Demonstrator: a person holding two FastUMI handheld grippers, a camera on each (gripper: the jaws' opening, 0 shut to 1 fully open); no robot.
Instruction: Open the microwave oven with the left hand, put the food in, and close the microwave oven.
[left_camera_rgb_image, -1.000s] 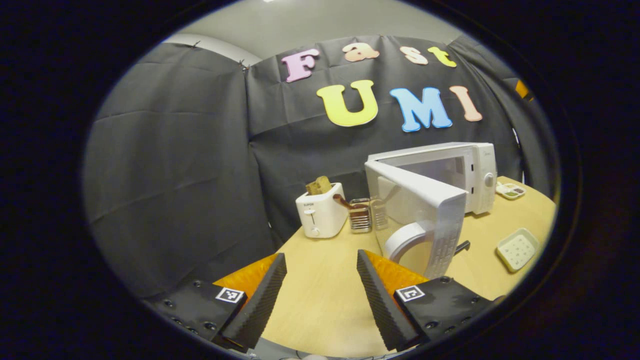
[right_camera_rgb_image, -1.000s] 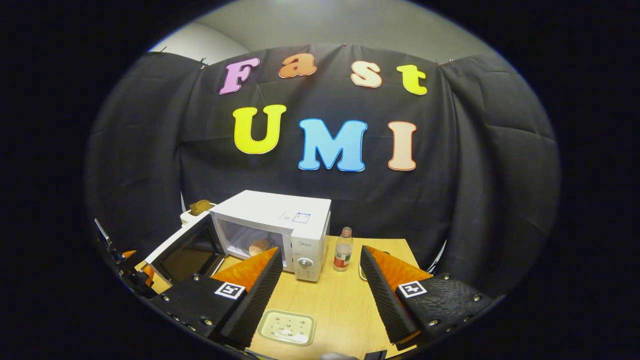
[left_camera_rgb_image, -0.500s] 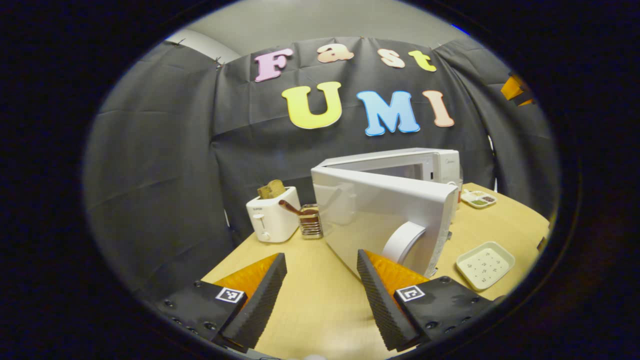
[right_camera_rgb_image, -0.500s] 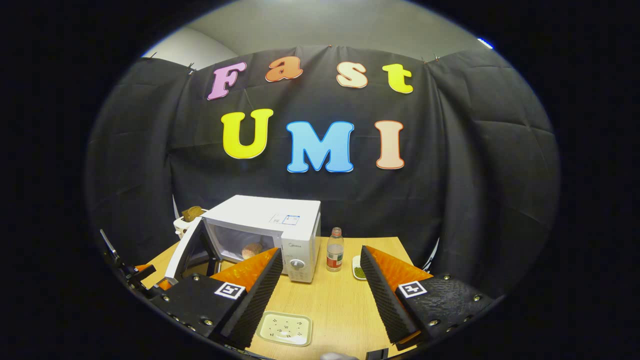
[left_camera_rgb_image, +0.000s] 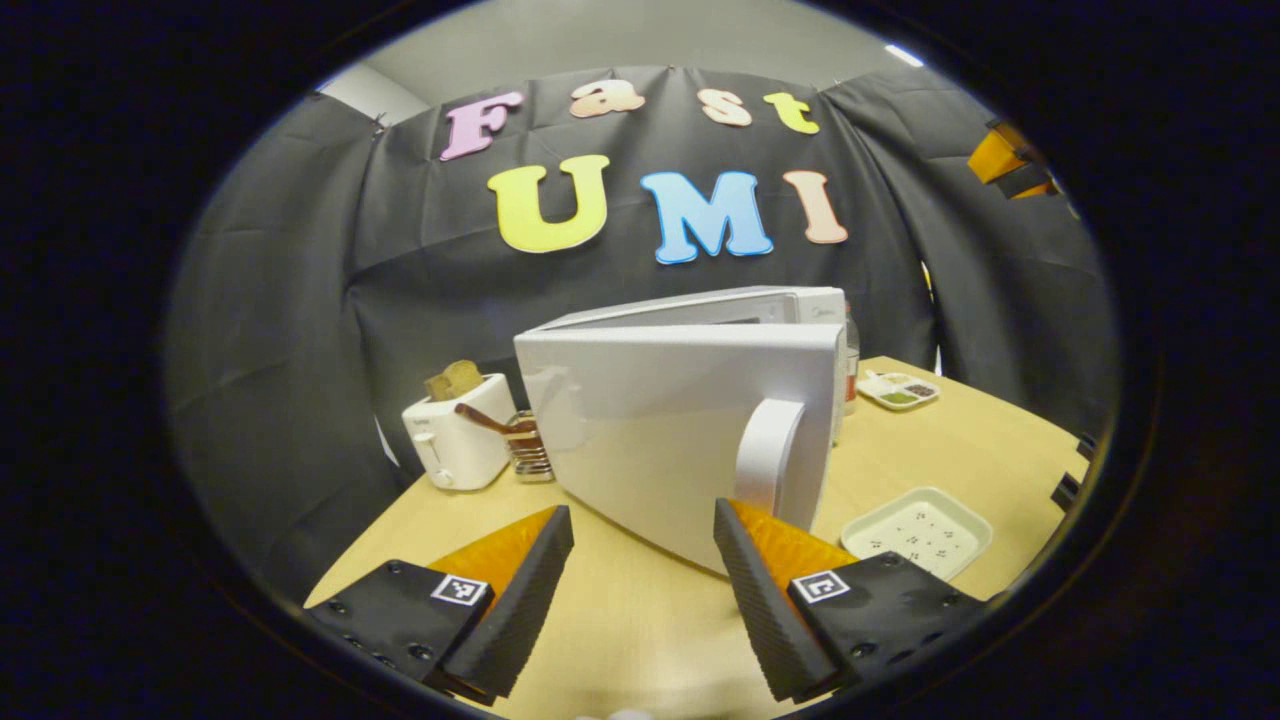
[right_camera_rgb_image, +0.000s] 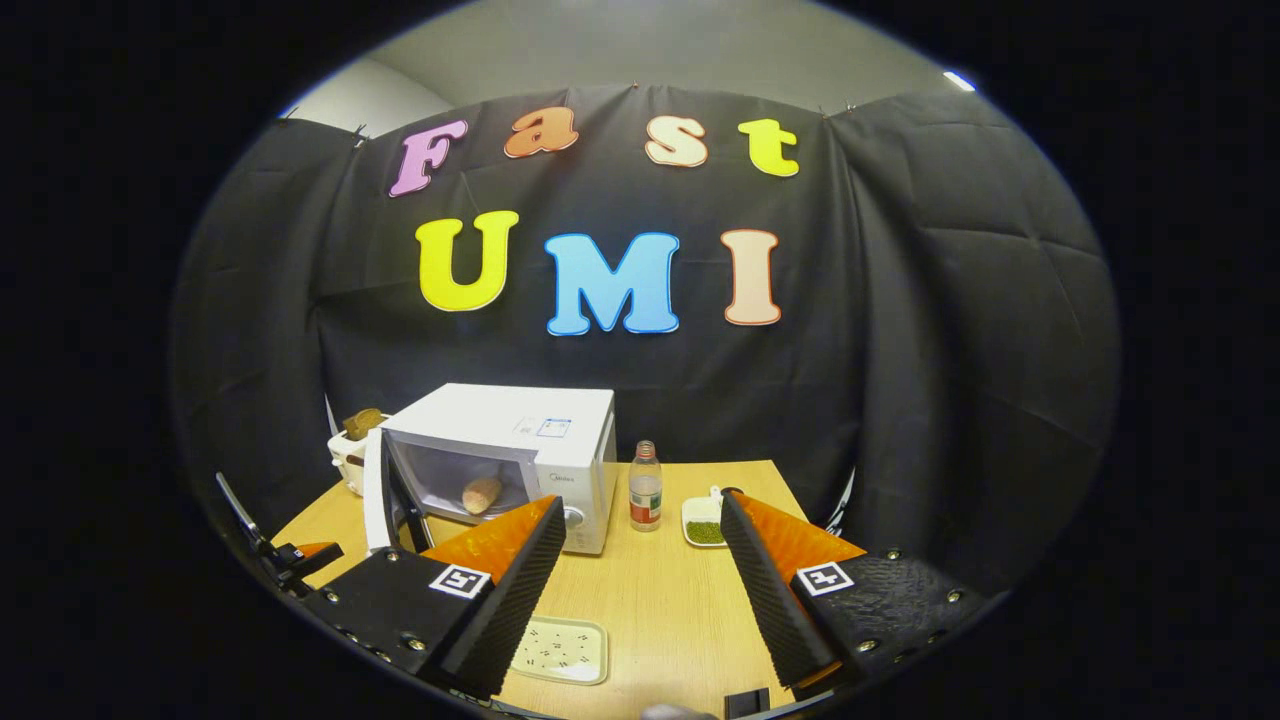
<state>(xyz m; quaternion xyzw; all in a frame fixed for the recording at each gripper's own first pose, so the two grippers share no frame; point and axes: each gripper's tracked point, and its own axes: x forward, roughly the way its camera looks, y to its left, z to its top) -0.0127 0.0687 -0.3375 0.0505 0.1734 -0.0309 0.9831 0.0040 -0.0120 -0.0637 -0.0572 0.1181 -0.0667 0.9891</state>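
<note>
The white microwave (right_camera_rgb_image: 520, 430) stands at the table's back left with its door (left_camera_rgb_image: 660, 430) half open. In the left gripper view the door's outer face and curved white handle (left_camera_rgb_image: 768, 450) are close ahead. A brown piece of food (right_camera_rgb_image: 482, 493) lies inside the oven cavity. My left gripper (left_camera_rgb_image: 640, 510) is open and empty, its right fingertip (left_camera_rgb_image: 728, 515) at the door's lower edge under the handle. It also shows in the right gripper view as the left gripper (right_camera_rgb_image: 290, 558) just outside the door. My right gripper (right_camera_rgb_image: 640, 498) hangs open and empty above the table's front.
A white toaster (left_camera_rgb_image: 455, 440) holding bread and a small metal rack (left_camera_rgb_image: 528, 452) sit left of the microwave. A bottle (right_camera_rgb_image: 645, 487) and a small dish with green bits (right_camera_rgb_image: 705, 525) stand to its right. An empty white tray (right_camera_rgb_image: 560, 648) lies near the front edge.
The microwave door has swung from wide open toward the oven. My left gripper has moved round with it, facing its outer side. The right gripper has drawn back a little.
</note>
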